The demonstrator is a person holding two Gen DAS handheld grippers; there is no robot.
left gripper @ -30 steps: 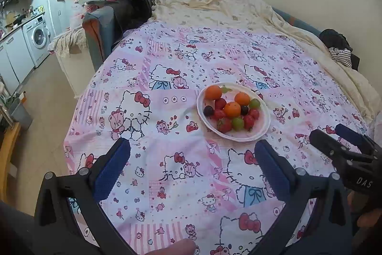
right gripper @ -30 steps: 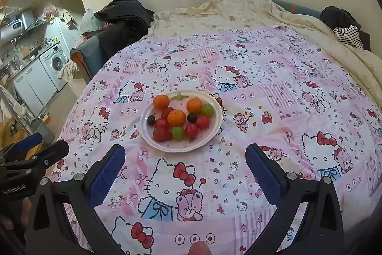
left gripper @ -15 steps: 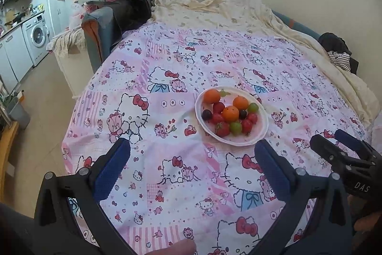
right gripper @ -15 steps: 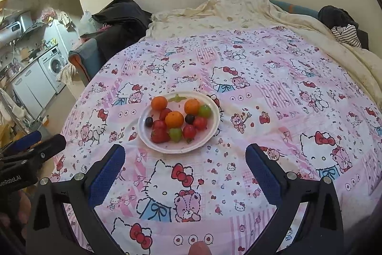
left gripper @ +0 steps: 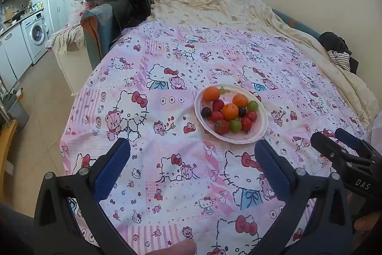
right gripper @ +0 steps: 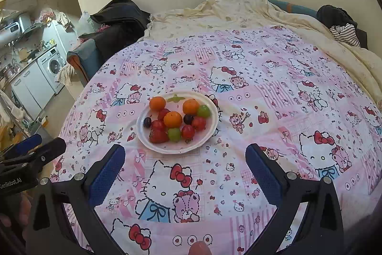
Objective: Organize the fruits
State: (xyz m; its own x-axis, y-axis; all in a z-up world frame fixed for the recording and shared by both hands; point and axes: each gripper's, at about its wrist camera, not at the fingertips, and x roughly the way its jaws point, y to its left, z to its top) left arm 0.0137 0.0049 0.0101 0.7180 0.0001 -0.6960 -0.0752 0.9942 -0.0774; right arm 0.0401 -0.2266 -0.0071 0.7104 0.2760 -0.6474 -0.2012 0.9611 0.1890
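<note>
Both claws hang wide and empty short of the plate (right gripper: pixel 177 147); right claw (right gripper: pixel 185 160) is nearer, so drop straight onto one outer strawberry (right gripper: pixel 157 135), squeeze softly.

A white plate (right gripper: pixel 155 143) lies flat on the pink patterned bedspread (right gripper: pixel 262 97). It holds three oranges (right gripper: pixel 172 119), a strawberry (right gripper: pixel 157 136), red tomatoes (right gripper: pixel 188 131), green grapes (right gripper: pixel 174 134) and dark grapes (right gripper: pixel 147 122), clustered together.
</note>
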